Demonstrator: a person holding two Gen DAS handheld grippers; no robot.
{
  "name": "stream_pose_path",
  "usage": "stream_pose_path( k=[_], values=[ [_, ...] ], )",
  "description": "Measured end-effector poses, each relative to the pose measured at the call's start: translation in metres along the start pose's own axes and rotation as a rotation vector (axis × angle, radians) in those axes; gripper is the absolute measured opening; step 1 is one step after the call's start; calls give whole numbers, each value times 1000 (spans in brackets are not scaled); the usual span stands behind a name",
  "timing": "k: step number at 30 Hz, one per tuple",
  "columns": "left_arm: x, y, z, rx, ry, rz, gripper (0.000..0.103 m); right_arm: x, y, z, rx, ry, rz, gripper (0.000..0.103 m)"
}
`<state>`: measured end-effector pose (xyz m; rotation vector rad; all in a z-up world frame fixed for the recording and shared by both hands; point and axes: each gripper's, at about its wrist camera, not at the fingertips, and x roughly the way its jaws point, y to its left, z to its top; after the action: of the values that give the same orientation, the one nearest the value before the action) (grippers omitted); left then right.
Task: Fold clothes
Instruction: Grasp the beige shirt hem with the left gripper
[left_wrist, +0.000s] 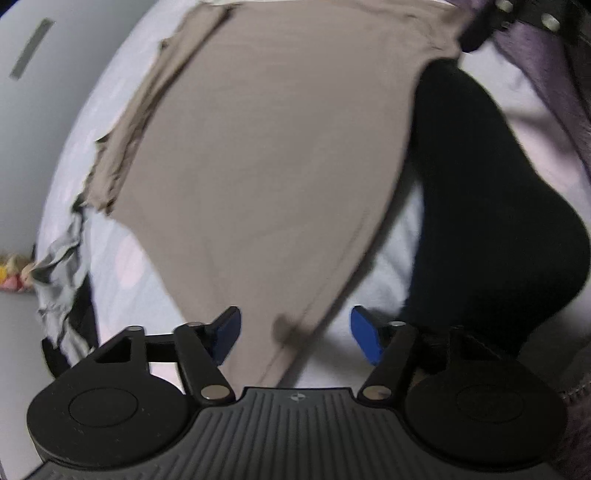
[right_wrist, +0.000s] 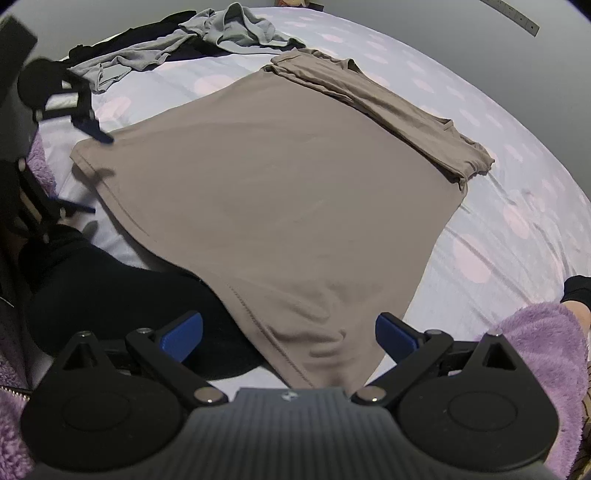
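**Both near corners lined up, neither one gripped**

The taupe shirt (right_wrist: 280, 192) lies spread flat on the dotted bedsheet (right_wrist: 517, 221), its sleeves and neck end folded back over the body in a band along the side nearest the bed's far edge. The hem end points toward the bed's near edge, where the person kneels. The right gripper (right_wrist: 288, 336) hangs released, blue pads wide apart on either side of one hem corner, not touching the cloth. The left gripper (left_wrist: 293, 334) is likewise released, straddling the other hem corner, and that view is blurred, so how close the pads sit to the fabric cannot be judged.

What could go wrong, as a judgement:
- If the jaws close while above the corners rather than down on them, they could pinch only the top layer or nothing, and the hem would stay behind
- The cloth looks thin and soft; lifted unevenly by the two corners, it may sag in the middle and land creased
- The folded sleeve band could slide open if the body is dragged rather than lifted
- The person's dark-clad knee (right_wrist: 122, 295) touches the hem edge and may pin it
- A grey garment (right_wrist: 229, 33) lies crumpled near the bed's far corner, well apart, so it is unlikely to interfere
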<state>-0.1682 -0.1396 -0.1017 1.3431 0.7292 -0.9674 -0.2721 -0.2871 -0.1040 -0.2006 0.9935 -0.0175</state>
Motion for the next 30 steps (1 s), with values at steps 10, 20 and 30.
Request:
stream_pose_path(
  k=[10, 20, 30],
  values=[
    [27, 33, 4, -157, 80, -147, 56, 4, 4, 1, -20, 23, -1, 100],
    [33, 52, 1, -179, 75, -212, 41, 6, 10, 5, -45, 45, -7, 100],
    [29, 80, -11, -318, 25, -249, 3, 9, 13, 5, -81, 56, 24, 93]
  ],
)
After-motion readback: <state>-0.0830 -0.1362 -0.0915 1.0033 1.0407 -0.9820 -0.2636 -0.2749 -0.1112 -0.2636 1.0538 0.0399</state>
